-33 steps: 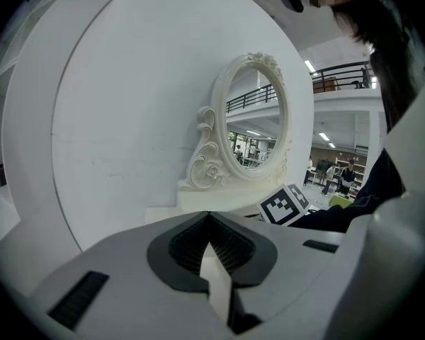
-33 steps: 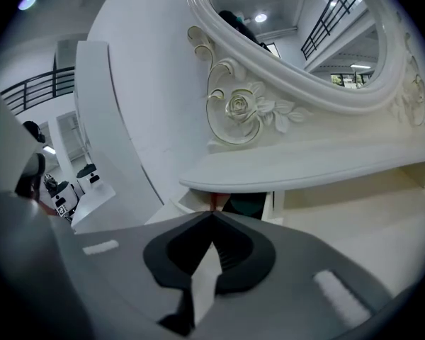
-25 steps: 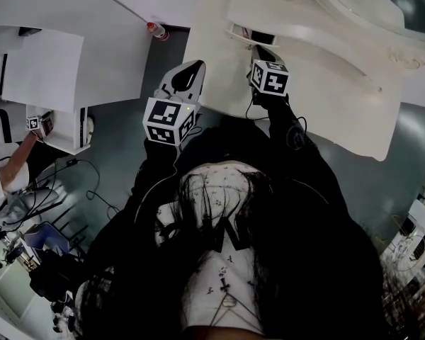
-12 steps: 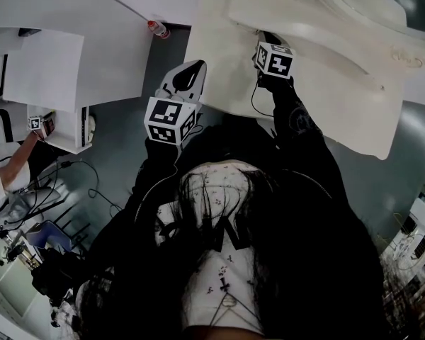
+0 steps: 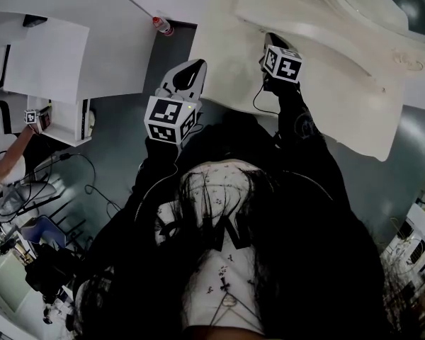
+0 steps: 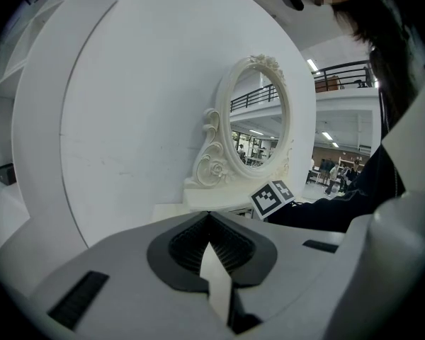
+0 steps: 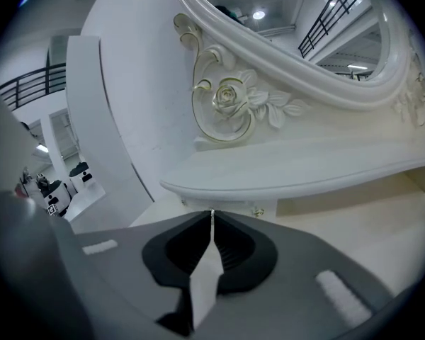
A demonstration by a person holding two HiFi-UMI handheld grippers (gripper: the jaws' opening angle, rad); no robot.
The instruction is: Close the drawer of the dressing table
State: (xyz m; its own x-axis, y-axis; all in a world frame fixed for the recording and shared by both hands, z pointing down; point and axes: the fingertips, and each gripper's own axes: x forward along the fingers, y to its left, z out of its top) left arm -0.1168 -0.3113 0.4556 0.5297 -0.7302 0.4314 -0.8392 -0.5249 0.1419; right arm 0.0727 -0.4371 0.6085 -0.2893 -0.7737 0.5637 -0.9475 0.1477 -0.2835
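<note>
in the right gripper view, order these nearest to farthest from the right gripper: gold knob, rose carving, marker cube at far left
From the right gripper:
1. gold knob, just ahead, slightly right of centre.
2. rose carving, higher up and farther back.
3. marker cube, far left, deep in the background.

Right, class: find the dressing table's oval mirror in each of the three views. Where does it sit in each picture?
Head view: the oval mirror is at the top right, seen steeply from above.
Left gripper view: middle of the picture, upright.
Right gripper view: across the top, cut off by the edge.
Shared landmark: the carved rose at the frame's foot, also in the left gripper view.
</note>
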